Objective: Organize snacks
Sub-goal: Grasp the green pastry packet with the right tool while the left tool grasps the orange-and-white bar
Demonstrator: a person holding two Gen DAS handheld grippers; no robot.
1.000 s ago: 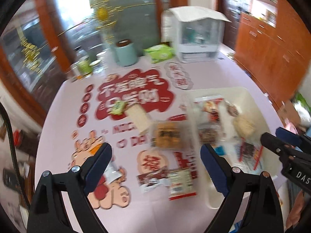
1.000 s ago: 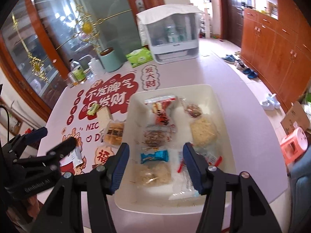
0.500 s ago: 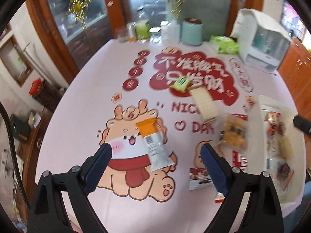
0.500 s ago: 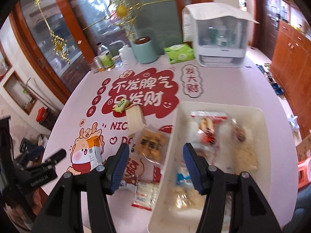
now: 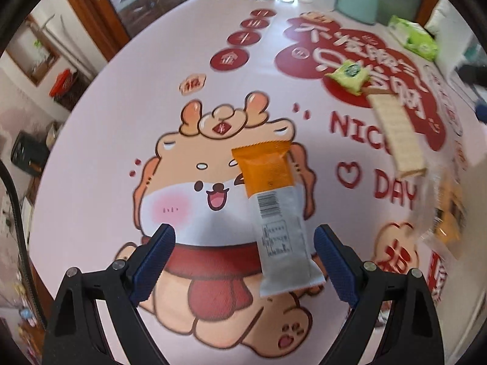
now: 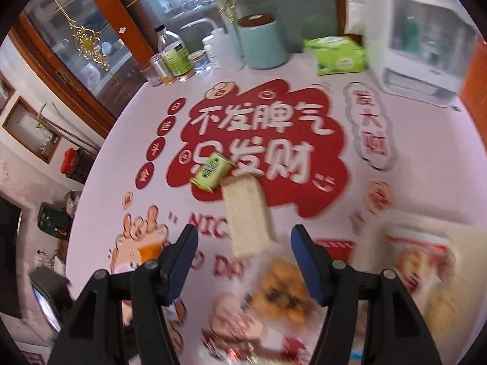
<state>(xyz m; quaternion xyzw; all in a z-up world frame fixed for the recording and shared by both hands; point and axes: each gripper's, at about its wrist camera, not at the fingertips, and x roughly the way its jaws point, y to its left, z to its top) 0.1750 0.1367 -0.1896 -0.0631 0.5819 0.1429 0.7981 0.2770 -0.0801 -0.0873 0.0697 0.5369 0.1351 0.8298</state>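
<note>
My left gripper (image 5: 243, 261) is open and empty, low over the pink printed table, with an orange-and-white snack packet (image 5: 275, 213) lying between its jaws, nearer the right one. My right gripper (image 6: 243, 261) is open and empty above a pale wafer pack (image 6: 248, 217) and a clear bag of golden biscuits (image 6: 281, 292). A small green packet (image 6: 211, 172) lies just beyond the wafer pack. The wafer pack (image 5: 395, 133) and green packet (image 5: 350, 76) also show in the left wrist view. The cream tray (image 6: 380, 228) with a red-and-white snack bag (image 6: 417, 261) sits blurred at the right.
At the table's far edge stand a mint canister (image 6: 261, 42), jars and bottles (image 6: 173, 60), a green tissue pack (image 6: 338, 54) and a white covered appliance (image 6: 423, 45). A wooden cabinet with glass doors lies behind. More red packets (image 6: 243, 343) lie blurred below the right gripper.
Both grippers swung left, away from the tray. The left one dropped close over the orange-and-white packet; the right one now sits over the wafer pack and biscuit bag. Both stayed open.
</note>
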